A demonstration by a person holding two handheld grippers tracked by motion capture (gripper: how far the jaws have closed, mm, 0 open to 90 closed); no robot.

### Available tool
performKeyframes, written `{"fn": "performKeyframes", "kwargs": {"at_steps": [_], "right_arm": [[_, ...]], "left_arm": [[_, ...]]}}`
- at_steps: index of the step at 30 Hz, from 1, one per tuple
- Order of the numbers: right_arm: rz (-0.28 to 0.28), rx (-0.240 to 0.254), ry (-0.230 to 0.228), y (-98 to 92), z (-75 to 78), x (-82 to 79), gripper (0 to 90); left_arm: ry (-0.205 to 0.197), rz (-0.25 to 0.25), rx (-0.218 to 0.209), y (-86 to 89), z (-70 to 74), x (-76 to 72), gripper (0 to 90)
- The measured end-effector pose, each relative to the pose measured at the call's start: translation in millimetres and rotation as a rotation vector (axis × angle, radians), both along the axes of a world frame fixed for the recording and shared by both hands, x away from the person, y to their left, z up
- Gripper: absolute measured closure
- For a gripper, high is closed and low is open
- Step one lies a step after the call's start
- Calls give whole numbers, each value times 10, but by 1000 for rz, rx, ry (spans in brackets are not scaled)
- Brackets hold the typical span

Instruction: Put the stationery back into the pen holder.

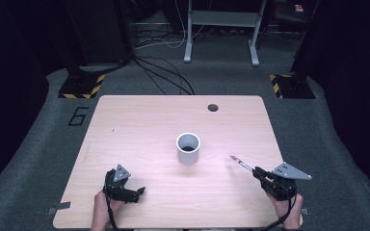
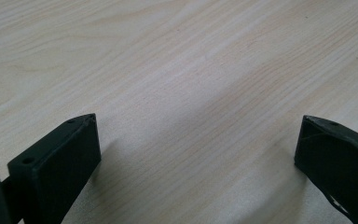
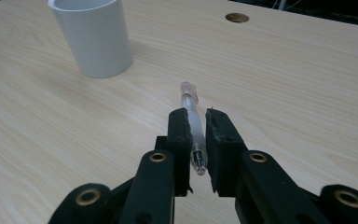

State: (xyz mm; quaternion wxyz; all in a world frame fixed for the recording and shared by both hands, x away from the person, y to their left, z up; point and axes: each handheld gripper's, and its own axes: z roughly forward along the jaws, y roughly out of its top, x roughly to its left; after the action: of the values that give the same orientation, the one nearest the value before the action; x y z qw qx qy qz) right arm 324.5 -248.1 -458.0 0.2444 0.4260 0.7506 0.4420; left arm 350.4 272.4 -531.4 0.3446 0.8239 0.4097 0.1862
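A white cup (image 1: 188,148) stands upright near the middle of the wooden table (image 1: 139,120); it also shows at the upper left of the right gripper view, cup (image 3: 94,37). My right gripper (image 1: 261,176) is at the table's right front, shut on a clear pen (image 1: 241,164) that points out toward the cup. In its own view the pen (image 3: 192,113) lies between the two black jaws of the right gripper (image 3: 196,117), its capped end sticking out ahead. My left gripper (image 1: 137,191) rests low at the left front, open (image 2: 198,135), with bare wood between its jaws.
A round cable hole (image 1: 213,107) sits near the table's far right edge. Beyond the table are a grey floor, loose cables (image 1: 166,72), a metal stand (image 1: 220,29) and yellow-black striped bases (image 1: 81,86).
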Motion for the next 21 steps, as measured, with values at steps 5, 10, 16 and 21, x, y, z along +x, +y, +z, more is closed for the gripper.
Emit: {"fn": "performKeyframes", "kwargs": {"at_steps": [5, 10, 16, 21], "right_arm": [[8, 1, -10, 46, 90, 26, 806], [1, -5, -18, 68, 160, 46, 806], [3, -2, -39, 113, 254, 95, 806], [-2, 4, -57, 149, 355, 131, 806]], "left_arm": [[1, 2, 1, -1, 1, -1, 1], [0, 2, 0, -1, 0, -1, 2], [-1, 2, 0, -1, 0, 0, 1], [4, 14, 1, -4, 3, -1, 4]]}}
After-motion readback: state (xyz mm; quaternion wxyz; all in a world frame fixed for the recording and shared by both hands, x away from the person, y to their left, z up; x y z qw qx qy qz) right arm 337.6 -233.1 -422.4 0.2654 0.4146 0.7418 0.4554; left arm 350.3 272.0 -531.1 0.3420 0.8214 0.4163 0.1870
